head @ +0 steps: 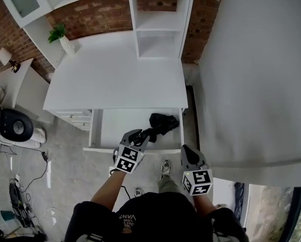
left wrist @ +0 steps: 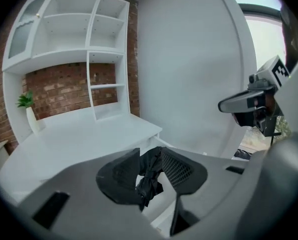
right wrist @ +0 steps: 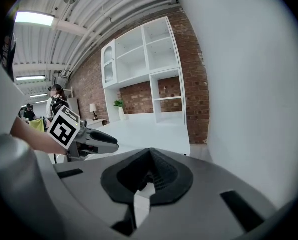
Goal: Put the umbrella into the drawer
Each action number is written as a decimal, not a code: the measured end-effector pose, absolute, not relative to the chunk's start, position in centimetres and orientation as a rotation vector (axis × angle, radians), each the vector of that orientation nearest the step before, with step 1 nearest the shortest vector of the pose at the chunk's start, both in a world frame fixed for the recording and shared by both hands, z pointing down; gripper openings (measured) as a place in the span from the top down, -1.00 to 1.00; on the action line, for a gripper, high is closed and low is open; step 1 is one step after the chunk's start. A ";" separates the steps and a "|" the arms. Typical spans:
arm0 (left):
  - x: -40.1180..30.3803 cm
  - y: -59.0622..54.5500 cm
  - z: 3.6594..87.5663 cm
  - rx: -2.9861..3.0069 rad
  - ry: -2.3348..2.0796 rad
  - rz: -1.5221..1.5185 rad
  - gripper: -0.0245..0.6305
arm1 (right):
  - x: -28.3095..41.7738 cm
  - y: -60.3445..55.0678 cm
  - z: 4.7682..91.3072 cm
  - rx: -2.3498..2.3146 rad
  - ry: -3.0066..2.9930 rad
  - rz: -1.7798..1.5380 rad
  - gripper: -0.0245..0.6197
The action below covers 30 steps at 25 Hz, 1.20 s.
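The black folded umbrella (head: 163,121) lies slanted in the right half of the open white drawer (head: 115,130) under the desk (head: 115,74). My left gripper (head: 138,135) is over the drawer's front edge, shut on the umbrella's near end. In the left gripper view the black fabric (left wrist: 149,179) is bunched between the two pads of that gripper (left wrist: 149,153). My right gripper (head: 187,148) hangs in front of the drawer's right corner, shut, with nothing in it. Its tips touch in the right gripper view (right wrist: 149,152).
A white shelf unit (head: 160,29) stands at the back of the desk, with a potted plant (head: 63,40) at the back left. A large white panel (head: 256,74) rises close on the right. Cables (head: 26,185) and a black round object (head: 14,125) lie on the floor at left.
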<state>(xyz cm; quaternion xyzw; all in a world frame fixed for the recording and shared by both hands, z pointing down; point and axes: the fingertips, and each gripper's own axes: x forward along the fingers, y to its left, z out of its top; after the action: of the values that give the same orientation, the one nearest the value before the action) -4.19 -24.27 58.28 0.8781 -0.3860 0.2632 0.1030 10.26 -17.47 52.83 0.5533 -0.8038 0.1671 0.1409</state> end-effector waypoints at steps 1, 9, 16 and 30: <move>-4.6 -23.5 57.6 2.599 -1.146 0.759 0.50 | 9.9 -17.0 52.5 1.602 -2.322 0.475 0.92; -8.3 -18.1 53.0 2.642 -1.228 0.610 0.77 | 7.1 -13.0 50.7 1.633 -2.322 0.437 0.92; -12.1 -12.6 50.2 2.663 -1.268 0.539 0.90 | 4.2 -9.0 49.4 1.654 -2.336 0.415 0.92; -17.9 -2.9 48.8 2.648 -1.329 0.448 0.91 | -0.3 -1.4 48.6 1.683 -2.352 0.387 0.92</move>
<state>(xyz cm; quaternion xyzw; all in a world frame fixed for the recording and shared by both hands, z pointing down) -17.90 -2.86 48.78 0.8814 -0.4424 0.1490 0.0726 -0.31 -1.37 48.61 0.5733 -0.8009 0.1317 0.1117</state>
